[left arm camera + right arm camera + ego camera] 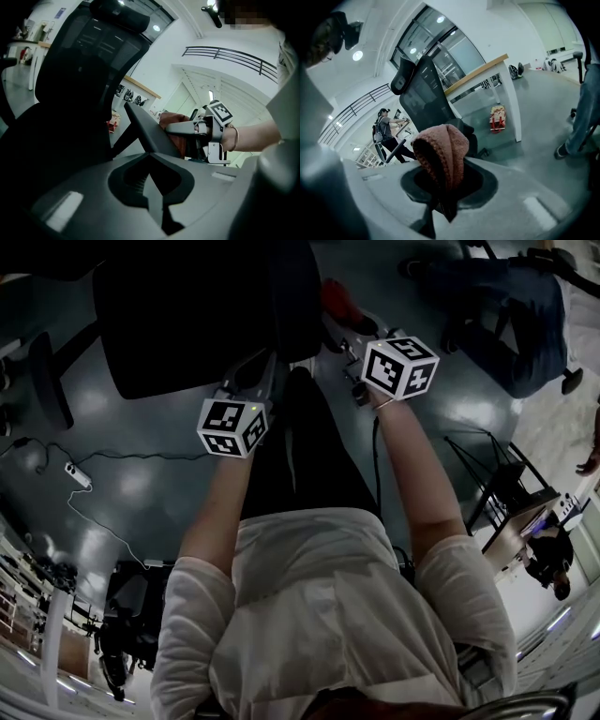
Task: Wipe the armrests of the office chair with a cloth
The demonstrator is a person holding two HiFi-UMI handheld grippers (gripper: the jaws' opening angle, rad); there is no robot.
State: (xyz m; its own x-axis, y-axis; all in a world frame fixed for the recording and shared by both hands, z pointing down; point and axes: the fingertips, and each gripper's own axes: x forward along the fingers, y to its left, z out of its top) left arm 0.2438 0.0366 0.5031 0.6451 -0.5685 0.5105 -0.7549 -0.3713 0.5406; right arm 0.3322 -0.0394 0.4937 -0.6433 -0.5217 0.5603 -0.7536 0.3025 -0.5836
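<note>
Right now the right gripper (342, 324) is clamping a reddish-brown cloth (444, 149). Its fingers are closing on the folded fabric, and the cloth is humping up over them so that they are mostly covered. The cloth's long axis is running along the jaws. Its rounded fold is pointing away from the gripper and toward the tall mesh back of the black office chair (423, 91).

From the head view, the cloth is lying just beside the chair's right edge and pointing away from the person, up the frame. The left gripper (270, 362) is reaching toward the same chair from the near side, a little left of the right one, and the two are staying apart. Its jaws are drawn together, and nothing is showing between them.

In the left gripper view, the cloth is sitting against a dark slanted bar that is rising up and to the left. I cannot tell whether that bar is an armrest. The chair's backrest and headrest are filling that view's left half.

Another person in jeans (525, 320) is standing on the grey floor (141, 474), well apart from the chair.
</note>
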